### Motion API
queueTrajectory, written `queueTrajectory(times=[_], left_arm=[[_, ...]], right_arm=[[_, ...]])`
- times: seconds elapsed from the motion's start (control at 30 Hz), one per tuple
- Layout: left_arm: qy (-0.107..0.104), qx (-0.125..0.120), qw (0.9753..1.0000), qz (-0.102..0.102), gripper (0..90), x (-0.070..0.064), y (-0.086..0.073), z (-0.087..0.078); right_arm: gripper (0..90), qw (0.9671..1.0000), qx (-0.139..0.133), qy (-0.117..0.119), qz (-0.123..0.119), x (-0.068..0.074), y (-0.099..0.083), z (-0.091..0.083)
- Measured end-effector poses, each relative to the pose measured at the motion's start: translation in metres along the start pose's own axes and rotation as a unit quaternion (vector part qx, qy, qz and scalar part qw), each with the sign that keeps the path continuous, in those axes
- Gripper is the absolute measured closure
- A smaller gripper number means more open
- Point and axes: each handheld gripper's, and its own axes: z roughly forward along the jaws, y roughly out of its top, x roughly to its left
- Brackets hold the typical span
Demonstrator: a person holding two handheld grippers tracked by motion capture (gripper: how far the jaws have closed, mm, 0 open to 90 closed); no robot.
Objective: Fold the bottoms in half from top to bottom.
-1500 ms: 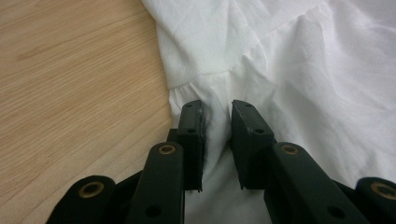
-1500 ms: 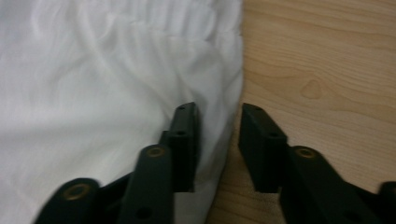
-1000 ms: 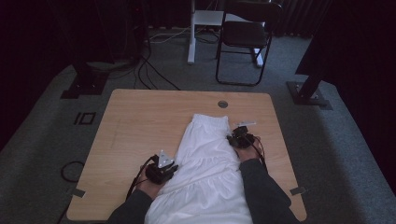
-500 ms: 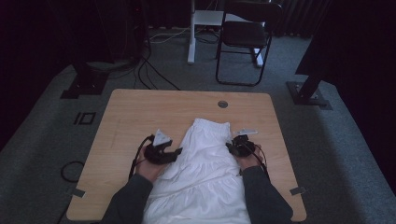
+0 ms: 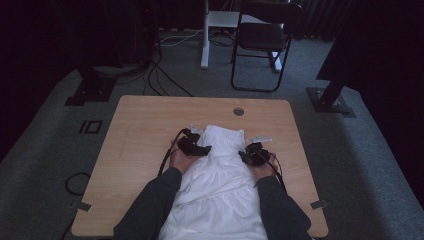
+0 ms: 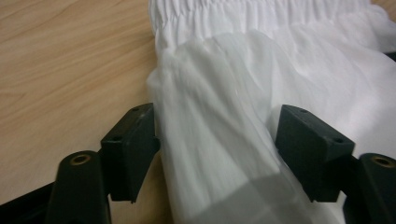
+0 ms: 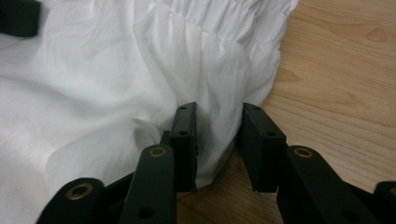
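Observation:
A white gathered garment (image 5: 220, 185) lies flat on the wooden table (image 5: 140, 125), its elastic waistband at the far end and its hem hanging over the near edge. My left gripper (image 5: 204, 149) is at the garment's left edge just below the waistband. In the left gripper view it (image 6: 217, 126) stands wide open, with a raised fold of the white fabric (image 6: 224, 107) between its jaws. My right gripper (image 5: 244, 156) is at the right edge. Its jaws (image 7: 219, 114) are narrowly apart around the edge of the cloth (image 7: 93, 93).
A round cable hole (image 5: 238, 111) sits in the table beyond the waistband. Bare wood lies on both sides of the garment. On the carpet behind stand a black chair (image 5: 260, 40), a white desk leg (image 5: 205, 35), cables (image 5: 165, 75) and two stand bases (image 5: 90, 90).
My left gripper has moved forward along the garment's left edge, from near the hem up to the waistband. The right gripper has shifted slightly nearer and inward. The fabric's left side has been pushed inward.

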Motion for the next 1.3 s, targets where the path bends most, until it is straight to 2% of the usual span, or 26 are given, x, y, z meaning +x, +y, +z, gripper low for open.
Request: queueTrajectory(times=[0.1,0.13,0.23,0.3,0.4,0.5,0.57,0.63,0.67,0.77,0.8,0.83,0.9,0.93,0.97,1.03,1.07,1.13,1.2,1.23,1.3], left_arm=[[0.006,0.011,0.9999,0.009,28.8,-0.001,0.001,0.007],[0.007,0.013,0.9999,0.006,28.5,0.000,-0.001,0.010],[0.016,0.008,0.9998,0.010,27.6,0.000,-0.001,0.013],[0.030,0.015,0.9992,0.019,27.6,0.000,0.000,0.014],[0.035,0.013,0.9992,0.014,25.7,0.005,0.003,0.017],[0.035,0.010,0.9993,0.008,25.2,0.010,0.007,0.018],[0.035,0.003,0.9993,0.013,24.4,0.011,0.013,0.018],[0.036,-0.019,0.9991,0.014,24.6,0.012,0.020,0.013],[0.035,-0.020,0.9991,0.012,25.6,0.012,0.022,0.012],[0.038,0.002,0.9991,0.018,25.9,0.013,0.027,0.017],[0.035,0.006,0.9992,0.016,26.3,0.014,0.026,0.019],[0.028,0.009,0.9995,0.007,27.7,0.015,0.026,0.021],[0.003,0.027,0.9996,-0.006,30.0,0.018,0.022,0.027],[0.000,0.024,0.9997,0.000,30.3,0.018,0.021,0.027],[-0.001,0.027,0.9996,0.004,32.5,0.017,0.021,0.026],[-0.005,0.036,0.9993,0.012,39.8,0.016,0.021,0.024],[-0.004,0.036,0.9993,0.012,40.7,0.016,0.021,0.024],[-0.003,0.032,0.9994,0.011,40.7,0.015,0.020,0.024],[0.001,0.032,0.9993,0.016,40.6,0.013,0.020,0.024],[0.003,0.034,0.9993,0.017,40.5,0.012,0.020,0.024],[0.005,0.034,0.9992,0.021,40.5,0.011,0.020,0.024]], right_arm=[[67.0,1.0000,-0.001,0.000,0.000,0.000,0.000,0.000],[67.0,1.0000,-0.001,0.001,0.001,0.000,0.000,0.000],[67.0,1.0000,-0.004,0.001,-0.002,0.000,-0.001,0.000],[67.0,1.0000,-0.006,0.000,-0.001,0.000,-0.002,0.000],[67.1,1.0000,-0.007,0.000,0.000,0.000,-0.002,0.000],[67.5,1.0000,-0.007,0.000,-0.001,0.001,-0.002,0.000],[67.6,1.0000,-0.007,0.000,-0.002,0.001,-0.002,0.000],[67.7,1.0000,-0.008,0.001,-0.003,0.001,-0.002,0.000],[67.8,1.0000,-0.007,0.001,-0.003,0.001,-0.003,0.000],[67.9,1.0000,-0.009,0.002,-0.003,0.001,-0.003,0.000],[67.9,1.0000,-0.009,0.002,-0.003,0.000,-0.003,0.000],[67.9,1.0000,-0.009,0.003,-0.003,0.000,-0.003,0.000],[67.8,1.0000,-0.009,0.003,-0.003,0.000,-0.003,0.000],[67.4,1.0000,-0.007,0.004,-0.004,0.000,-0.003,0.000],[65.1,1.0000,-0.006,0.007,-0.004,0.000,-0.002,0.000],[51.8,0.9997,0.009,0.021,-0.001,-0.003,0.002,-0.001],[45.0,0.9997,0.016,0.019,-0.002,-0.005,0.005,-0.001],[37.2,0.9998,-0.006,0.018,0.010,-0.011,0.010,-0.003],[31.1,0.9985,-0.031,0.027,0.037,-0.017,0.019,-0.007],[28.5,0.9979,-0.041,0.030,0.039,-0.018,0.023,-0.007],[21.5,0.9988,-0.032,0.026,0.027,-0.017,0.032,0.000]])
